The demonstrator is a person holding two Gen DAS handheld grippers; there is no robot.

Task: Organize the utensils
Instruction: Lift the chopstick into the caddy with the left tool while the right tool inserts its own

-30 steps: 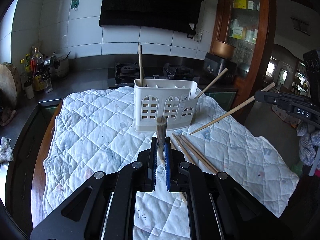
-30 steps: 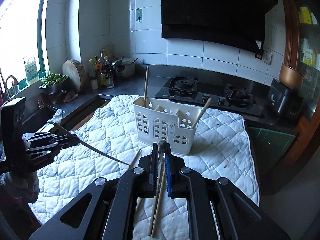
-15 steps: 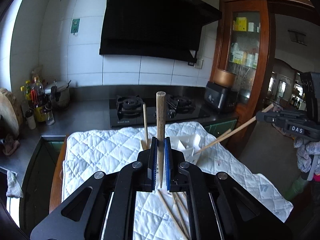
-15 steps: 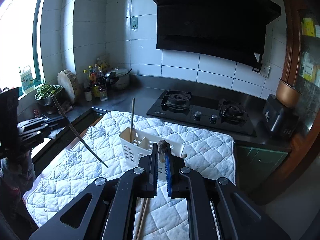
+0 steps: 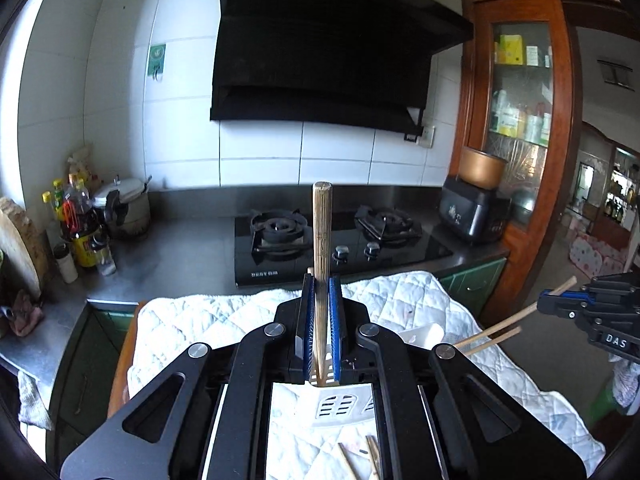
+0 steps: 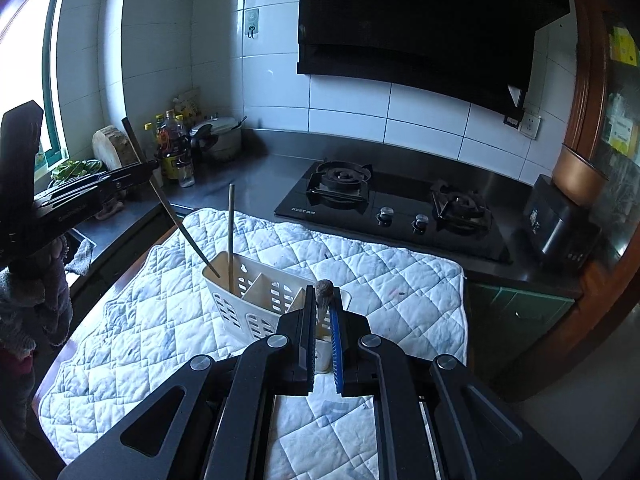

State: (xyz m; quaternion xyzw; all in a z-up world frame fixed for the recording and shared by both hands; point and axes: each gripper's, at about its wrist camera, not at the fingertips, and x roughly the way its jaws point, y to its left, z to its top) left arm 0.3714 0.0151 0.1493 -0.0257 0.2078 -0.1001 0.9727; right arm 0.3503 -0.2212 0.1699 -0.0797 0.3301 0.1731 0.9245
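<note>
In the left wrist view my left gripper (image 5: 321, 285) is shut on a pale chopstick (image 5: 322, 224) that stands upright between the pads. Below it lies the white slotted utensil holder (image 5: 425, 334). The right wrist view shows that same left gripper (image 6: 149, 168) slanting its chopstick (image 6: 180, 228) down, with the tip at the holder's (image 6: 256, 304) leftmost compartment. One chopstick (image 6: 231, 224) stands in that compartment. My right gripper (image 6: 322, 300) is shut on another chopstick (image 6: 325, 290) above the holder's right end; its lower end is hidden. From the left wrist view the right gripper (image 5: 560, 302) appears at far right.
A white quilted cloth (image 6: 380, 280) covers the table, with loose chopsticks (image 5: 360, 456) near my left gripper. Behind are a black gas stove (image 6: 400, 204), bottles (image 6: 176, 152) and a pot (image 6: 218, 138) at the left, and a wooden cabinet (image 5: 520, 120) at the right.
Both grippers have risen and moved in over the holder with their chopsticks. The left chopstick's tip has swung from the cloth to the holder's left compartment.
</note>
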